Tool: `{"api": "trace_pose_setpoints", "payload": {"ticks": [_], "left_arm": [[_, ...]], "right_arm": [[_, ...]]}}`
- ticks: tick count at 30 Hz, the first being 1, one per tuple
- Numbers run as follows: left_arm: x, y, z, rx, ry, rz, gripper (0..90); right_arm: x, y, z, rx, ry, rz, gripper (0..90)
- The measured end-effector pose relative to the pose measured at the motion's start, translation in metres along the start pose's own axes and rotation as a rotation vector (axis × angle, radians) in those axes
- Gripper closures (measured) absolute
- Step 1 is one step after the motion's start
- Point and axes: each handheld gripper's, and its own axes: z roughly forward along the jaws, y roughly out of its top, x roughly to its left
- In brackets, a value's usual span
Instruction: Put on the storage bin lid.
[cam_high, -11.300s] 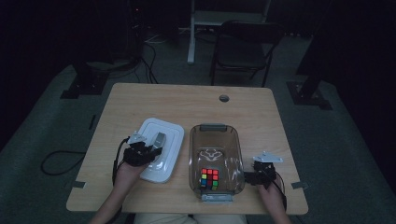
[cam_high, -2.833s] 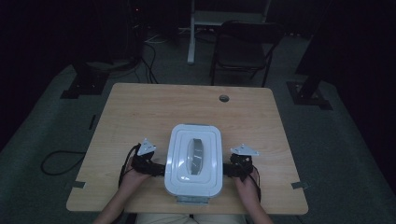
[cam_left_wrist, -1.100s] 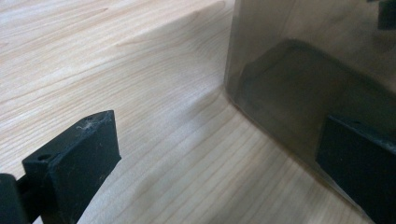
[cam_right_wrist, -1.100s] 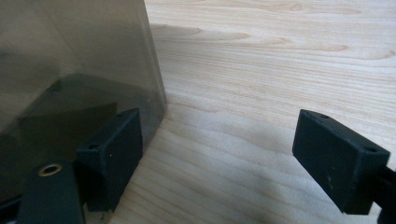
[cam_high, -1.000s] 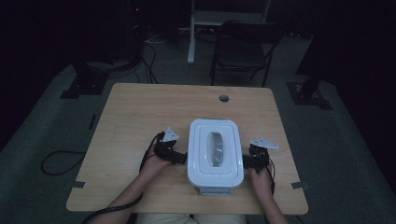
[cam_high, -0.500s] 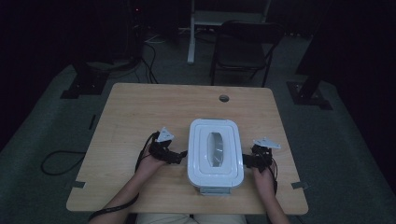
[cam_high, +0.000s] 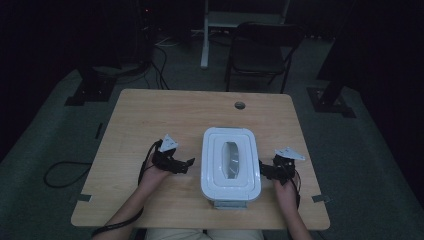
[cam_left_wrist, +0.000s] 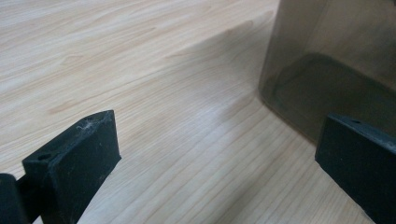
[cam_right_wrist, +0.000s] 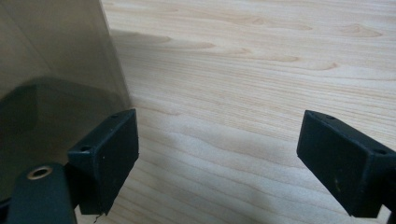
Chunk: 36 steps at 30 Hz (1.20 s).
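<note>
While a lidded box is sitting near the front edge of a wooden table, the left gripper and right gripper are flanking it, jaws spread wide and gripping nothing, the right pair having just been opening.

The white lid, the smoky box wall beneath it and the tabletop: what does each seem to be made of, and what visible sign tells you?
White lid: probably moulded plastic, smooth, with stepped ridges and rounded corners.
Box wall: likely tinted translucent plastic; its darker base shows through the glossy wall.
Tabletop: pale wood or wood-look laminate, matte, with printed-looking grain lines.
</note>
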Motion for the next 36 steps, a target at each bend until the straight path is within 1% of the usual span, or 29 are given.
{"api": "trace_pose_setpoints", "payload": {"ticks": [1,3,4,5,6,7,9,10,11,12,13,14,19,20,21,22,23,24,26,27,28,30,31,33,34,36], "left_arm": [[0.0,0.0,0.0,0.0,0.0,0.0,0.5],[0.005,-0.001,-0.006,-0.002,0.02,-0.003,0.5],[0.005,-0.001,-0.006,-0.002,0.02,-0.003,0.5],[0.007,-0.004,-0.009,-0.004,0.032,-0.008,0.5],[0.007,-0.004,-0.009,-0.004,0.032,-0.008,0.5],[0.01,-0.006,-0.012,0.003,0.039,-0.014,0.5],[0.012,-0.007,-0.014,0.001,0.043,-0.018,0.5],[0.015,-0.009,-0.017,0.005,0.055,-0.024,0.5],[0.015,-0.009,-0.017,0.005,0.055,-0.024,0.5],[0.018,-0.011,-0.02,0.0,0.062,-0.035,0.5],[0.018,-0.011,-0.02,0.0,0.062,-0.035,0.5],[0.022,-0.013,-0.024,0.0,0.07,-0.042,0.5],[0.031,-0.019,-0.033,0.005,0.103,-0.052,0.5],[0.031,-0.019,-0.033,0.005,0.103,-0.052,0.5],[0.035,-0.022,-0.039,0.005,0.118,-0.064,0.5],[0.037,-0.024,-0.041,0.001,0.121,-0.072,0.5],[0.037,-0.024,-0.041,0.001,0.121,-0.072,0.5],[0.042,-0.027,-0.046,0.003,0.136,-0.083,0.5],[0.042,-0.027,-0.046,0.003,0.136,-0.083,0.6],[0.048,-0.034,-0.053,0.007,0.154,-0.11,0.6],[0.05,-0.035,-0.056,0.009,0.162,-0.117,0.5],[0.051,-0.039,-0.06,0.011,0.175,-0.128,0.5],[0.051,-0.04,-0.063,0.013,0.185,-0.129,0.5],[0.051,-0.044,-0.067,0.006,0.194,-0.137,0.6],[0.052,-0.046,-0.069,0.01,0.2,-0.141,0.5],[0.055,-0.05,-0.073,0.018,0.213,-0.144,0.5]], "right_arm": [[0.0,0.0,0.0,0.0,0.0,0.0,12.8],[-0.003,-0.001,-0.003,-0.007,0.013,0.002,12.6],[-0.004,-0.001,-0.005,-0.008,0.008,0.001,12.6],[-0.005,-0.002,-0.007,-0.013,-0.003,0.001,12.6],[-0.005,-0.002,-0.007,-0.013,-0.003,0.001,12.6],[-0.006,-0.003,-0.011,-0.022,-0.02,0.006,12.6],[-0.007,-0.004,-0.012,-0.022,-0.023,0.007,12.6],[-0.01,-0.004,-0.016,-0.028,-0.031,0.011,12.6],[-0.01,-0.004,-0.016,-0.028,-0.031,0.011,12.6],[-0.013,-0.005,-0.019,-0.033,-0.039,0.019,12.6],[-0.013,-0.005,-0.019,-0.033,-0.039,0.019,12.6],[-0.016,-0.006,-0.02,-0.033,-0.042,0.028,12.6],[-0.022,-0.007,-0.023,-0.029,-0.055,0.039,12.6],[-0.023,-0.007,-0.023,-0.027,-0.058,0.04,12.6],[-0.025,-0.007,-0.025,-0.029,-0.065,0.039,12.6],[-0.026,-0.007,-0.026,-0.031,-0.073,0.041,12.6],[-0.026,-0.007,-0.026,-0.031,-0.073,0.041,12.6],[-0.03,-0.008,-0.028,-0.035,-0.08,0.05,12.6],[-0.032,-0.008,-0.029,-0.036,-0.082,0.055,12.6],[-0.035,-0.009,-0.031,-0.036,-0.088,0.064,12.6],[-0.035,-0.01,-0.031,-0.033,-0.095,0.063,12.6],[-0.036,-0.014,-0.031,-0.039,-0.093,0.059,12.6],[-0.036,-0.016,-0.031,-0.04,-0.1,0.06,12.6],[-0.036,-0.019,-0.03,-0.022,-0.109,0.051,12.7],[-0.037,-0.02,-0.03,-0.018,-0.113,0.046,12.7],[-0.04,-0.023,-0.031,-0.013,-0.116,0.063,12.7]]}}
